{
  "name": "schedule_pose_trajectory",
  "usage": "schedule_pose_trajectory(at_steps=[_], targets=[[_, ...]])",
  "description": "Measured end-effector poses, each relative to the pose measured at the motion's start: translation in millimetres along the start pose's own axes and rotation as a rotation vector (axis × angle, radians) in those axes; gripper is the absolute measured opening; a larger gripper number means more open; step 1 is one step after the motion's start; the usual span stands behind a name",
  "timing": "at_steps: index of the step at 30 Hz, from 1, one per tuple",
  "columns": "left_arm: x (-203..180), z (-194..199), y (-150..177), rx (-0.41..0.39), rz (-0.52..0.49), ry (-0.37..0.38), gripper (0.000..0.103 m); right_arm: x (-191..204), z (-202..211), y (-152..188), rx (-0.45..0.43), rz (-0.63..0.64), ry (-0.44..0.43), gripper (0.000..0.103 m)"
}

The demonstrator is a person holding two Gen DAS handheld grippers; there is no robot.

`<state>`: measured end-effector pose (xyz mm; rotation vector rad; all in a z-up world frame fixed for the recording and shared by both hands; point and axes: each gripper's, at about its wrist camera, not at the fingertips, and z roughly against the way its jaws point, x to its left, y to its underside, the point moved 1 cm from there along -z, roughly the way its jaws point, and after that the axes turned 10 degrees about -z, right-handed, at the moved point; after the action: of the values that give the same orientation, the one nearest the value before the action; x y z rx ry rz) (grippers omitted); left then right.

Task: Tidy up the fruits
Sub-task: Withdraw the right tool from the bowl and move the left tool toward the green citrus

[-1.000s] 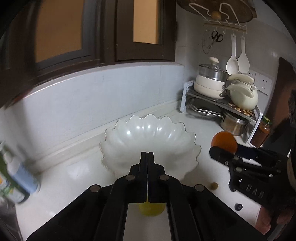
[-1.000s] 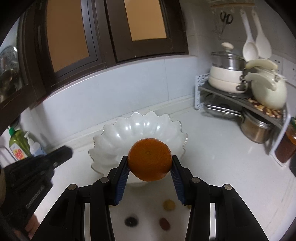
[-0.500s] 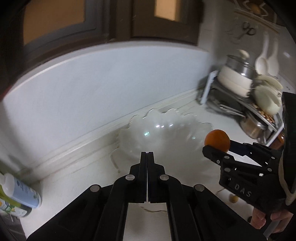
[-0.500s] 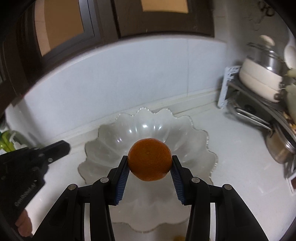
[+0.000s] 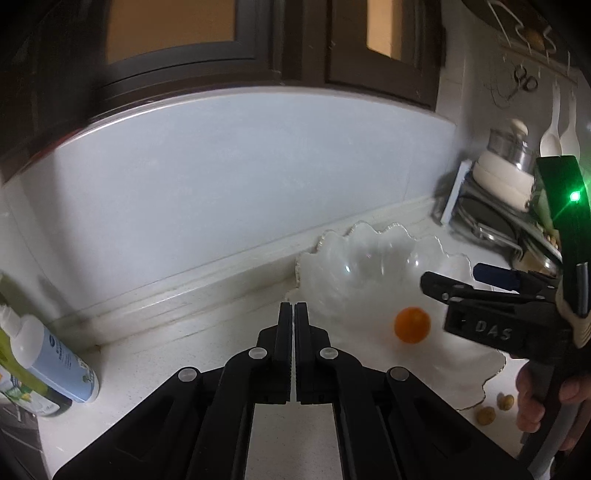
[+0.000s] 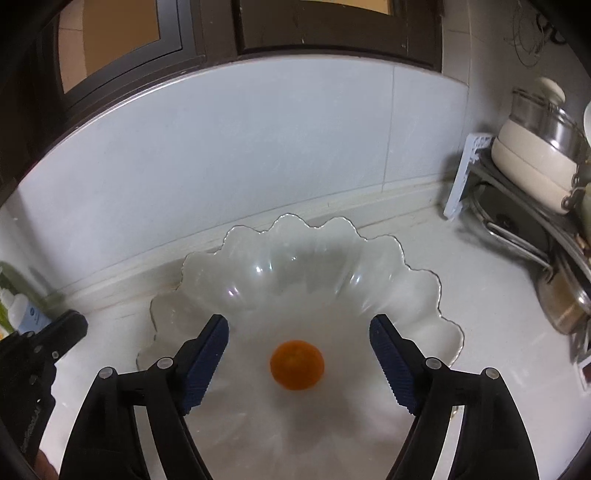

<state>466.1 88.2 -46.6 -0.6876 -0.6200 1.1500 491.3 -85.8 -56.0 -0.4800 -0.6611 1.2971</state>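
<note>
An orange point(image 6: 297, 364) lies in the middle of a scalloped glass bowl point(image 6: 413, 295) on the white counter. My right gripper point(image 6: 299, 328) is open and empty, its blue pads wide apart above the orange. In the left wrist view the orange point(image 5: 412, 325) sits in the bowl point(image 5: 354, 266) with the right gripper point(image 5: 454, 280) over it. My left gripper point(image 5: 294, 309) is shut and empty, left of the bowl. Two small yellowish fruits point(image 5: 495, 409) lie on the counter by the bowl's near edge.
A rack with pots and a kettle point(image 6: 532, 162) stands at the right. Bottles point(image 5: 48, 362) stand at the far left. A tiled wall and a dark window frame point(image 6: 221, 33) run behind the counter.
My right gripper has opened and let go of the orange, which now lies in the bowl. My left gripper has swung further left of the bowl, still shut.
</note>
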Motion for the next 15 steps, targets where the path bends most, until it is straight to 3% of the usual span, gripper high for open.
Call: schedule_pose_trajectory(at_steps=[9,15], targets=[[-3,17,-8,-0.038,-0.015,0.036,0.01,6,26,-5,-0.051,0.014,-0.011,0.08],[-28,23,-29,-0.095,-0.02,0.084,0.015,-18,39,-6,-0.062,-0.023,0.014,0.08]])
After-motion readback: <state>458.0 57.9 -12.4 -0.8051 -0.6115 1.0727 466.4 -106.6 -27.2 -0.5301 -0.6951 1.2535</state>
